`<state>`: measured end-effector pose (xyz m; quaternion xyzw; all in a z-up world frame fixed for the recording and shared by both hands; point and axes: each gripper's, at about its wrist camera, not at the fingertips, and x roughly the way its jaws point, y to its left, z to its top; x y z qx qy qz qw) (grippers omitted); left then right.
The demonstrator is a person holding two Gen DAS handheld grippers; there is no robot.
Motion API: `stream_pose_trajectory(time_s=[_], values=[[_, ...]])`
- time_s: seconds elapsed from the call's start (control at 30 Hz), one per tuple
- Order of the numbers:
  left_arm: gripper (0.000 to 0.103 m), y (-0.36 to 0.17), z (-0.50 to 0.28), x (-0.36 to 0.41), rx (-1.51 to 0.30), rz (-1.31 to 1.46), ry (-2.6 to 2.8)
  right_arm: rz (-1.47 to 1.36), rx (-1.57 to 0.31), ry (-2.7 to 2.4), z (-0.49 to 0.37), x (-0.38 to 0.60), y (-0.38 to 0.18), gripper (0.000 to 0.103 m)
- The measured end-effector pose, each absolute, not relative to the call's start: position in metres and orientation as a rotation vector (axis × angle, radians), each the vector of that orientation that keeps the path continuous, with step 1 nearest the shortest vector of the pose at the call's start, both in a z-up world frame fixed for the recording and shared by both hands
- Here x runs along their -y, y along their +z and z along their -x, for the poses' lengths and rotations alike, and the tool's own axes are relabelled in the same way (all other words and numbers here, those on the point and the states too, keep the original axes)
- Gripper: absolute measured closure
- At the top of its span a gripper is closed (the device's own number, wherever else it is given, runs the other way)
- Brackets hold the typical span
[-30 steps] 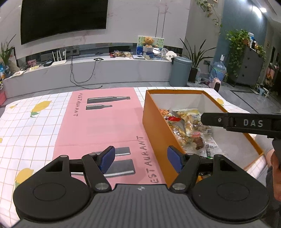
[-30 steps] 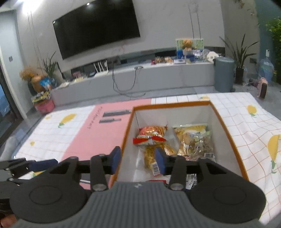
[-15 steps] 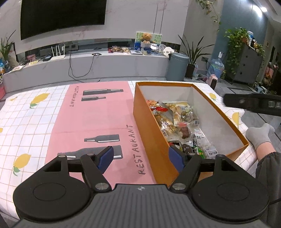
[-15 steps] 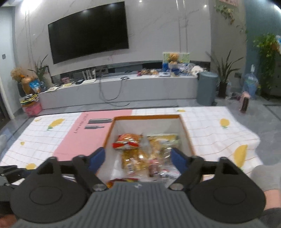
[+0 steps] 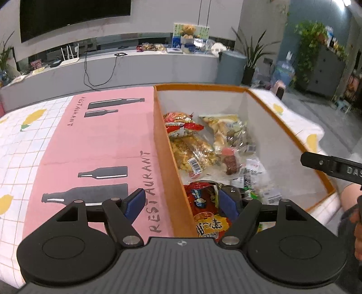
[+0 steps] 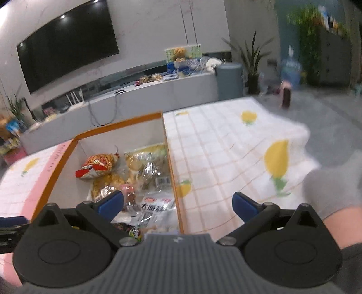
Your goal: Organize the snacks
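Now we hover both grippers, left gripper (image 5: 179,203) and right gripper (image 6: 177,203), wide apart and empty, astride the orange box's (image 5: 165,144) walls, with the snacks (image 5: 194,149) inside it, judging the box itself wants grasping next.

A pale marbled wall (image 5: 158,15) carries a large dark TV (image 5: 74,18). Below it runs a long low grey console (image 5: 126,70) with a white router (image 5: 70,60), a black cable (image 5: 95,72) hanging down its front, and a teddy bear (image 5: 187,30) before a picture. A grey bin (image 5: 232,66) stands at its right end beside a potted plant (image 5: 251,56). Further right a blue-grey wall (image 5: 316,11) backs a grey cabinet (image 5: 325,67) draped in trailing greenery (image 5: 307,45). The floor (image 6: 328,113) is grey.
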<state>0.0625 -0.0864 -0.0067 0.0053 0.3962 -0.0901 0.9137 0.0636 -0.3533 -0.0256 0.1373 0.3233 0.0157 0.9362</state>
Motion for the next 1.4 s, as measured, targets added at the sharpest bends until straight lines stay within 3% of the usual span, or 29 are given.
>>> stream_pose_trajectory(time_s=[0.1, 0.13, 0.17, 0.2, 0.23, 0.27, 0.3, 0.47, 1.2, 1.27, 1.3, 1.37, 1.4], values=[[0.017, -0.016, -0.066, 0.094, -0.822, -0.056, -0.162, -0.308, -0.677, 0.114, -0.069, 0.352, -0.042, 0.012], [0.018, -0.019, -0.067, 0.095, -0.829, -0.066, -0.159, -0.309, -0.683, 0.117, -0.071, 0.351, -0.046, 0.022], [0.027, -0.021, -0.067, 0.095, -0.833, -0.067, -0.157, -0.314, -0.695, 0.118, -0.074, 0.350, -0.051, 0.037], [0.049, -0.024, -0.066, 0.093, -0.841, -0.059, -0.152, -0.322, -0.710, 0.125, -0.077, 0.349, -0.055, 0.048], [0.062, -0.027, -0.067, 0.093, -0.865, -0.055, -0.142, -0.315, -0.721, 0.111, -0.080, 0.347, -0.059, 0.060], [0.073, -0.032, -0.071, 0.093, -0.906, -0.051, -0.133, -0.291, -0.719, 0.089, -0.081, 0.345, -0.061, 0.070], [0.074, -0.034, -0.074, 0.087, -0.924, -0.001, -0.141, -0.265, -0.714, 0.073, -0.081, 0.343, -0.063, 0.074], [0.080, -0.039, -0.073, 0.074, -0.971, 0.089, -0.173, -0.256, -0.697, 0.085, -0.082, 0.336, -0.065, 0.075], [0.075, -0.034, -0.043, 0.035, -0.867, 0.003, -0.028, -0.230, -0.672, 0.118, -0.076, 0.273, -0.064, 0.074], [0.069, -0.030, -0.037, 0.040, -0.810, -0.052, -0.031, -0.252, -0.675, 0.128, -0.076, 0.277, -0.064, 0.071], [0.060, -0.028, -0.037, 0.040, -0.785, -0.083, -0.028, -0.267, -0.671, 0.129, -0.073, 0.279, -0.063, 0.071], [0.046, -0.020, -0.030, 0.045, -0.736, -0.141, -0.031, -0.292, -0.645, 0.117, -0.067, 0.285, -0.054, 0.055], [0.043, -0.014, -0.024, 0.048, -0.709, -0.151, -0.041, -0.293, -0.622, 0.107, -0.062, 0.287, -0.048, 0.052]])
